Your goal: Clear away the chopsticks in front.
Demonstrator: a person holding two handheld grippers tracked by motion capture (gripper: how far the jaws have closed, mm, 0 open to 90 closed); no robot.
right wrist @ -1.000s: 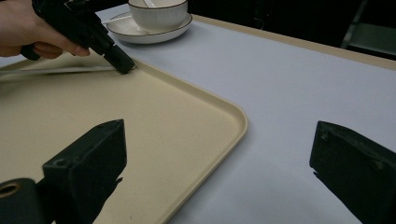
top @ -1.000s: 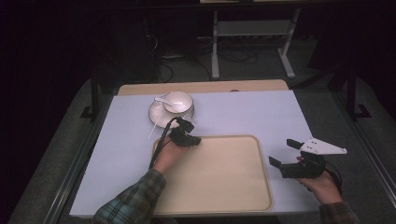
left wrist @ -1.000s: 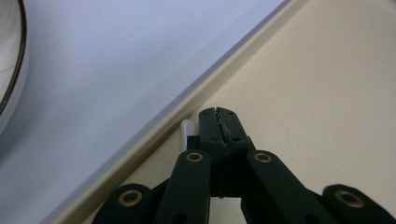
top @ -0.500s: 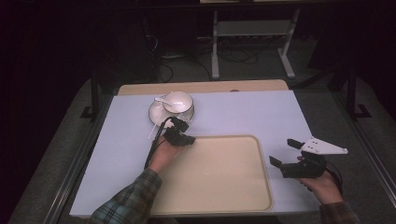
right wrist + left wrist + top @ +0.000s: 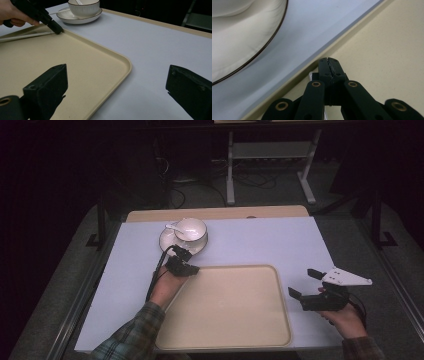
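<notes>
Tray (image 5: 235, 320): lies on the table, near-centre; the closed left gripper (image 5: 191, 269) rests at its far-left corner and could shove it.
Saucer (image 5: 170, 242): just beyond, may get knocked.
Right gripper (image 5: 305, 282): jaws apart, empty, beside the tray's right edge.

L hand-held gripper (image 5: 329, 65): matte black, brass-ringed pivot screws, serrated pads (image 5: 336, 65), black cable (image 5: 156, 274). R hand-held gripper (image 5: 308, 282): black w/ blocky fingertips (image 5: 47, 85), grey 3-cornered plate (image 5: 346, 277) on top, black cable. Plaid sleeves (image 5: 131, 336), green/blue.
</notes>
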